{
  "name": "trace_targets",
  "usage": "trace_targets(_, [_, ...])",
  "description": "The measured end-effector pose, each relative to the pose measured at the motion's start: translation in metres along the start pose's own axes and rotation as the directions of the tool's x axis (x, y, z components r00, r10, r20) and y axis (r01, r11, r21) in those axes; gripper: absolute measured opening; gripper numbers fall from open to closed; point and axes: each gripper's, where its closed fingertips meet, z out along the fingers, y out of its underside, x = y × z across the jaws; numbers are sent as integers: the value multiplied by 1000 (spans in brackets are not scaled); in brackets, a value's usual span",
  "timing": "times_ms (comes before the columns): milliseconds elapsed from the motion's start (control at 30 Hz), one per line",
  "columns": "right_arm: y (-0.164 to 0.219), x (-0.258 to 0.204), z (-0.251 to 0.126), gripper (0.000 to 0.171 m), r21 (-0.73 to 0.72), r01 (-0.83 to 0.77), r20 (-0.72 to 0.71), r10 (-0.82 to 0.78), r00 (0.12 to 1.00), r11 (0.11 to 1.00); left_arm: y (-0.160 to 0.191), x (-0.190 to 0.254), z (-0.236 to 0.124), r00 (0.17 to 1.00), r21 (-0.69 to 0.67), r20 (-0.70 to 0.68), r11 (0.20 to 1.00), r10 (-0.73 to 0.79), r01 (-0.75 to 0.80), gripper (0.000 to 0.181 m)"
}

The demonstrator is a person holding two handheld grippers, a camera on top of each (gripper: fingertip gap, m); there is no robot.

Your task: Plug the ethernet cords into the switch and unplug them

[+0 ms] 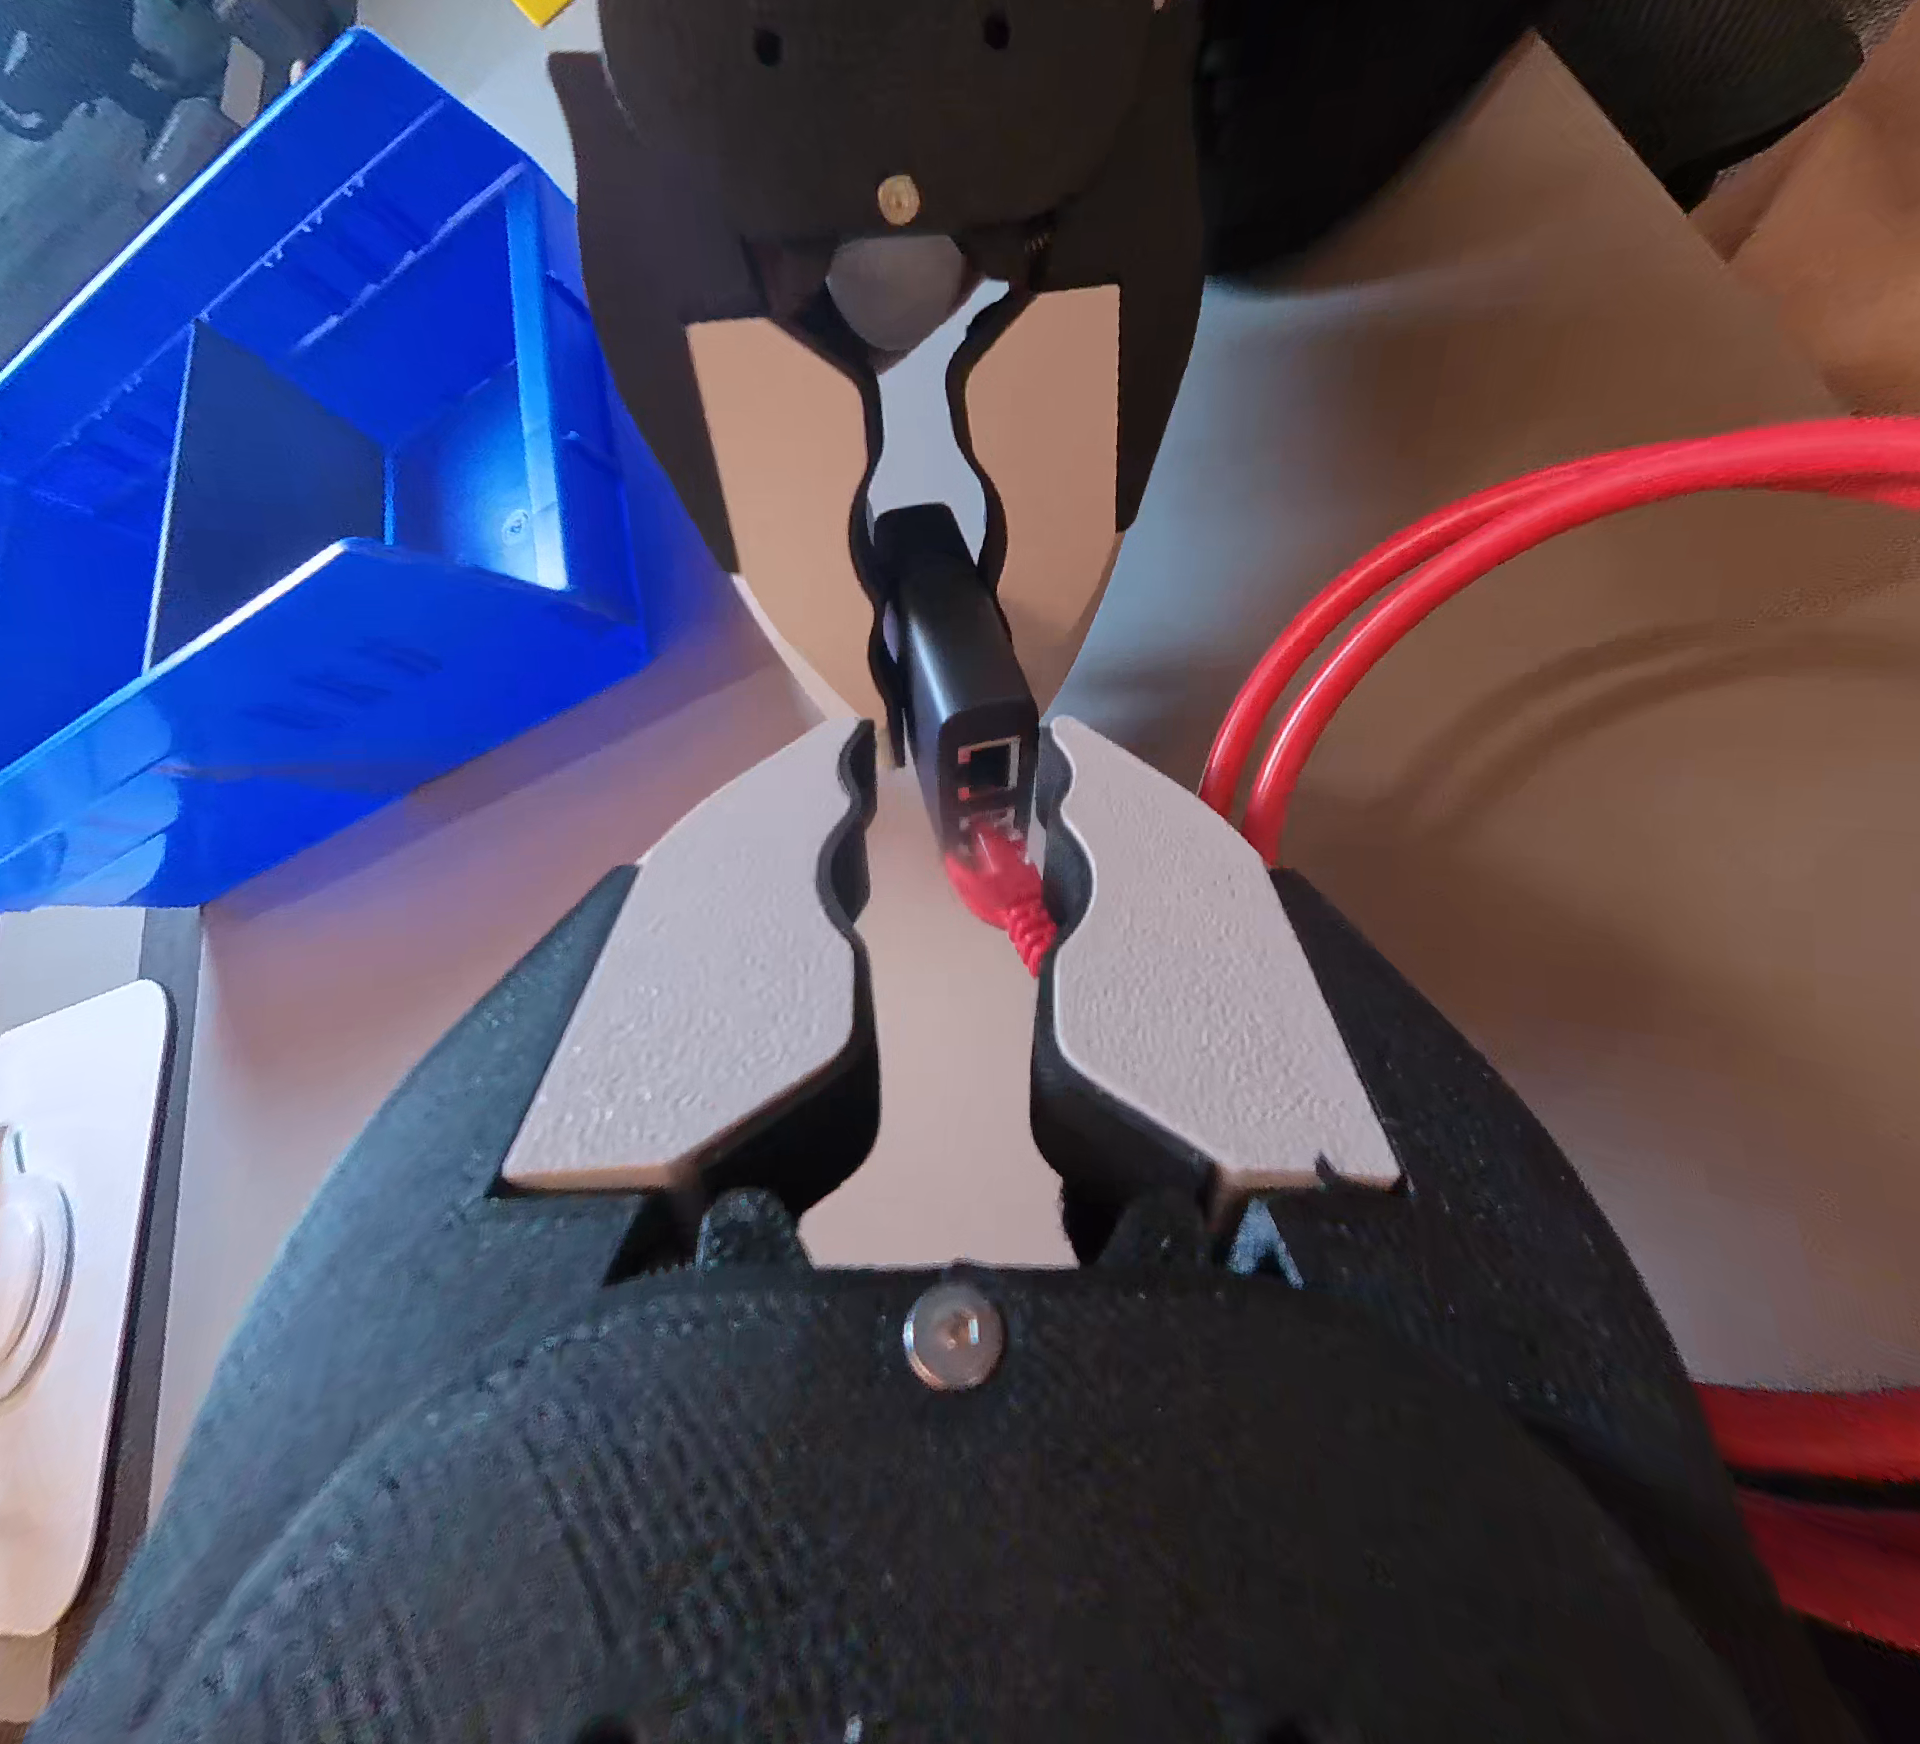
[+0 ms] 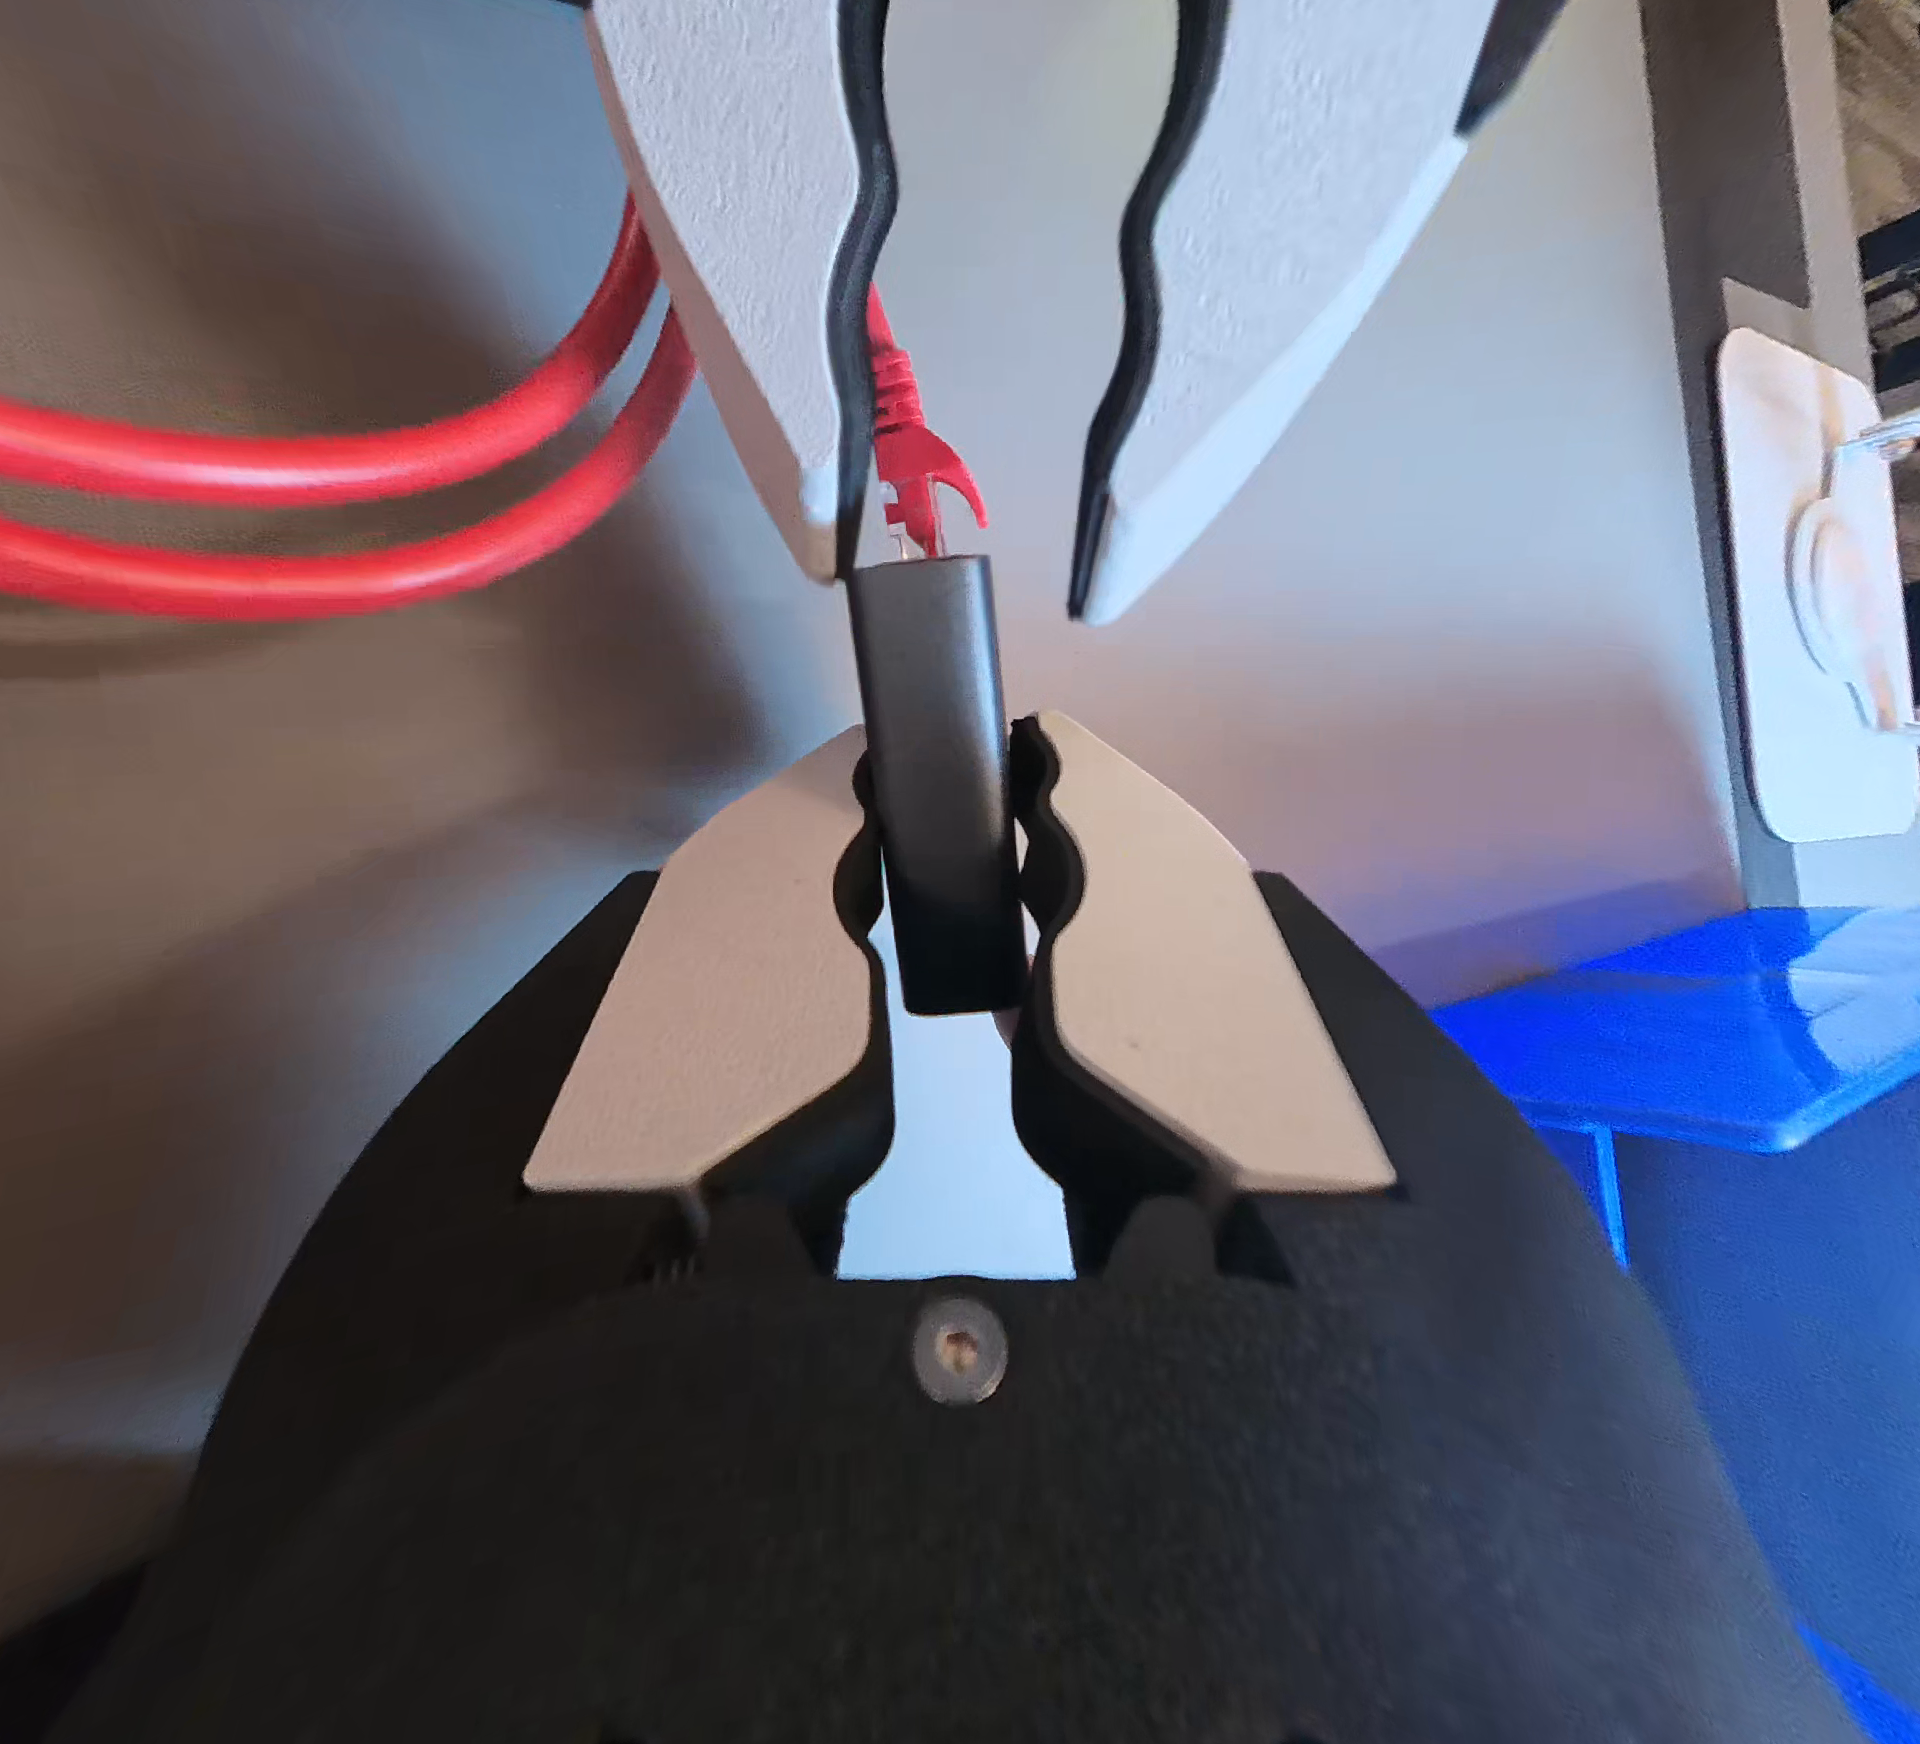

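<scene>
The right gripper pinches the small black switch above the table, while the left gripper is spread wide around the red plug in its lower port, and no writing can be read.

Our right hand-held gripper has its two fingers pressed in from both sides, the gap between them narrow. Directly opposite, tip to tip with it, our left hand-held gripper points back toward the right one, its fingers spread apart with a clear gap between the pads.
</scene>
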Motion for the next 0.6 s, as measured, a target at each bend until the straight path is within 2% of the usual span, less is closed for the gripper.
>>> trace_targets(100, [-3, -2, 1, 23, -25, -9, 1, 9, 1000, 1000, -3, 6, 3, 1000, 7, -27, 1000, 3, -3, 24])
trace_targets(200, [-2, -1, -1, 23, -32, -32, -6, 31, 999, 999, -3, 4, 3, 998, -10, 10, 998, 66, -66, 21])
trace_targets(267, [-6, -2, -3, 22, 20, -10, 11, 10, 1000, 1000, -6, 4, 0, 996, -12, 13, 996, 84, -84, 21])
trace_targets(400, [-25, 5, -20, 22, 230, 45, -25, -41, 999, 972, -13, -2, -17, 997, 84, 14, 993, 82, -83, 20])
trace_targets(467, [-29, 8, -25, 23, 273, 74, -62, -59, 996, 959, -17, -3, -22, 997, 128, 17, 988, 82, -83, 20])
trace_targets(600, [-36, 12, -24, 22, 303, 130, -146, -89, 985, 944, -18, -4, -26, 994, 131, 37, 986, 103, -107, 20])
